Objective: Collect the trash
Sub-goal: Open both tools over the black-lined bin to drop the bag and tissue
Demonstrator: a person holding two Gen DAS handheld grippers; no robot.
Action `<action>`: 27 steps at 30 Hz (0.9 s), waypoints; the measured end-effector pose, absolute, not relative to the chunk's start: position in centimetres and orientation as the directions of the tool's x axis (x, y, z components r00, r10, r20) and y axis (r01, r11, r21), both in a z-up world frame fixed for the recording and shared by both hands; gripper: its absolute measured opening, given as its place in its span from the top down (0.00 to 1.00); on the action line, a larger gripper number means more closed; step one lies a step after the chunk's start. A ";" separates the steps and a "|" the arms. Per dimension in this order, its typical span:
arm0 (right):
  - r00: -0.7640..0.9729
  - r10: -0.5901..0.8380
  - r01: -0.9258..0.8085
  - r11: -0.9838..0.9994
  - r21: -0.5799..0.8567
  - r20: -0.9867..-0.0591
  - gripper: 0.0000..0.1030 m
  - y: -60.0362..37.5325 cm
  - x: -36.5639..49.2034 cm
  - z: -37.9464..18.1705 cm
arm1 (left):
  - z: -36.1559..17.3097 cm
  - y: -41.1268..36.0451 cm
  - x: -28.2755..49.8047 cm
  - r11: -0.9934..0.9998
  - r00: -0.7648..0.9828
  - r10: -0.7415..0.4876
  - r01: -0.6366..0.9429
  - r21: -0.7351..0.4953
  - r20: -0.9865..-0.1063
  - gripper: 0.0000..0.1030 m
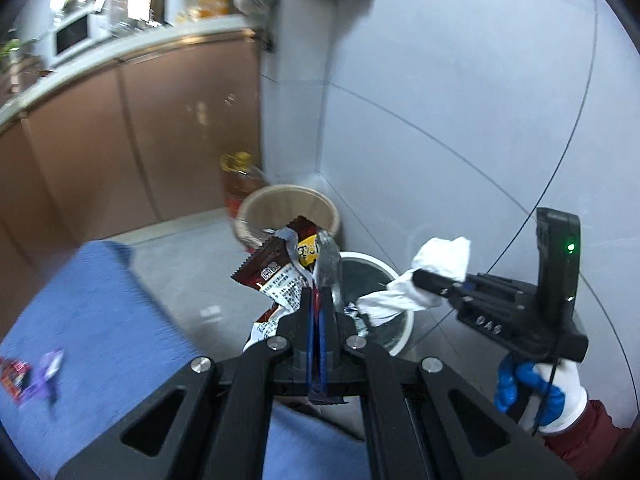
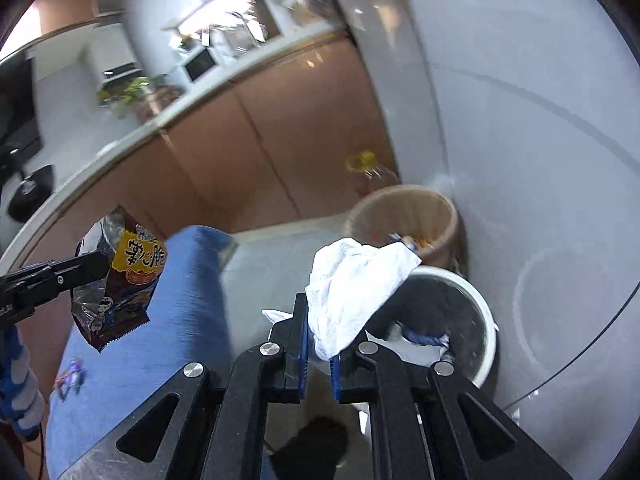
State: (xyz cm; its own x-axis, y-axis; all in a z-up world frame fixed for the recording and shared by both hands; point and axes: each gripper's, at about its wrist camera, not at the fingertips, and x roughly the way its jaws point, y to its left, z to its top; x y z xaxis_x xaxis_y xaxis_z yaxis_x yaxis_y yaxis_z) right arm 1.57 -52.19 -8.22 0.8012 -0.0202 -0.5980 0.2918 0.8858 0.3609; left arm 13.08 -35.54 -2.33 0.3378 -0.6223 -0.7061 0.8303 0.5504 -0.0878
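Observation:
My left gripper [image 1: 320, 300] is shut on a brown and yellow snack wrapper [image 1: 276, 272], held up over the edge of the blue cloth; the wrapper [image 2: 120, 280] and the left gripper [image 2: 96, 266] also show in the right wrist view. My right gripper [image 2: 318, 332] is shut on a crumpled white tissue [image 2: 352, 292], held just above the white-rimmed trash bin [image 2: 476, 292]. In the left wrist view the right gripper [image 1: 420, 278] holds the tissue [image 1: 416, 284] over that bin [image 1: 400, 280]. The bin holds some paper scraps.
A tan round bin [image 1: 288, 212] stands behind the white one in the corner, next to a bottle with a yellow cap [image 1: 240, 172]. Small wrappers [image 1: 32, 372] lie on the blue cloth [image 1: 100, 320]. Brown cabinets [image 1: 140, 140] and a grey wall [image 1: 440, 120] stand behind.

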 end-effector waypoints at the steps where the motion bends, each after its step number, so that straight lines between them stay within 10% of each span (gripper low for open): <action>1: 0.795 -0.024 0.303 0.882 0.362 -0.607 0.91 -52.7 1.8 -8.8 | -3.1 -36.6 13.4 0.539 0.318 -0.625 0.836 -0.100 -0.713 0.98; 15: 0.686 -0.066 0.438 0.833 0.338 -0.725 0.88 -57.8 5.1 -16.5 | -12.4 -48.6 18.2 0.496 0.147 -0.627 0.833 -0.247 -0.765 0.97; 24: 0.641 -0.093 0.474 0.828 0.298 -0.762 0.63 -58.1 5.4 -18.4 | -14.9 -51.0 19.4 0.531 0.105 -0.601 0.793 -0.297 -0.792 0.94; 27: 0.639 -0.093 0.481 0.823 0.303 -0.764 0.62 -57.9 5.1 -18.3 | -14.9 -50.8 19.3 0.539 0.106 -0.600 0.786 -0.303 -0.793 0.78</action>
